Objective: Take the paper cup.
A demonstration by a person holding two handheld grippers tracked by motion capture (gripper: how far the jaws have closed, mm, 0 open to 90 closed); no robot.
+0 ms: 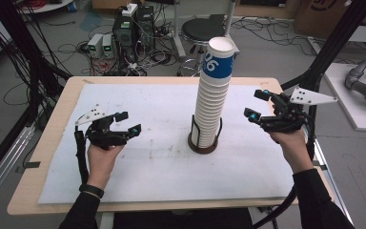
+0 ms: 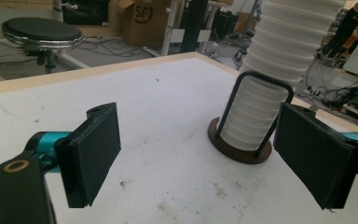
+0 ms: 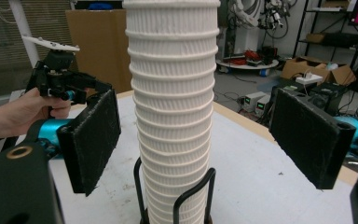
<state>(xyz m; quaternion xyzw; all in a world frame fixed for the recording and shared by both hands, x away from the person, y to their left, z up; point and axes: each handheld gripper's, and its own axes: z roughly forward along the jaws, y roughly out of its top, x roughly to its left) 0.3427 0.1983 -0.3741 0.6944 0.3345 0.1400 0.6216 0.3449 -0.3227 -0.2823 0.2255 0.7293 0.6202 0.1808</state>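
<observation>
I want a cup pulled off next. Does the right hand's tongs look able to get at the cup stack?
Probably yes: the right tongs are open beside the cup stack, with bare table between them.

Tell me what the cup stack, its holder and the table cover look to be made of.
Cup stack: likely paper, matte white with ribbed sleeves; the top cup has a blue printed band. Holder: dark round base, possibly wood, with thin black wire loops, probably metal. Table cover: matte white sheet, scuffed and stained, material unclear.
</observation>
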